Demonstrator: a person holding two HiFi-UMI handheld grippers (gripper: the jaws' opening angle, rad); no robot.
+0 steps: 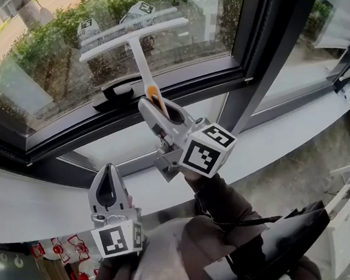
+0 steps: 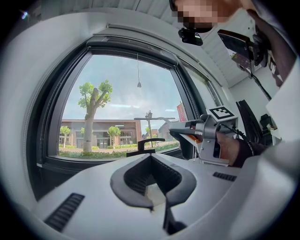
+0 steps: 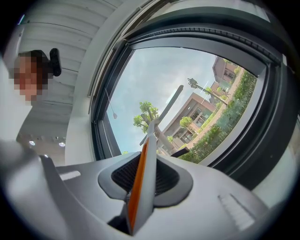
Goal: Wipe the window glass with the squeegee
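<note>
A white squeegee (image 1: 134, 34) with an orange strip on its handle points at the window glass (image 1: 39, 72); its T-shaped blade lies across the pane above the black window handle (image 1: 119, 90). My right gripper (image 1: 158, 111) is shut on the squeegee's handle. In the right gripper view the handle (image 3: 142, 187) runs out between the jaws, with the blade (image 3: 165, 111) far ahead. My left gripper (image 1: 106, 192) hangs lower, over the white sill (image 1: 19, 197), shut and holding nothing. From the left gripper view I see the right gripper (image 2: 188, 129) and the blade (image 2: 154, 120) to the right.
A dark mullion (image 1: 265, 59) divides this pane from another on the right. The dark lower frame (image 1: 57, 139) runs under the glass. A person's sleeve (image 1: 218, 203) and a dark bag (image 1: 276, 246) fill the lower right. Red-patterned items (image 1: 64, 249) lie below the sill.
</note>
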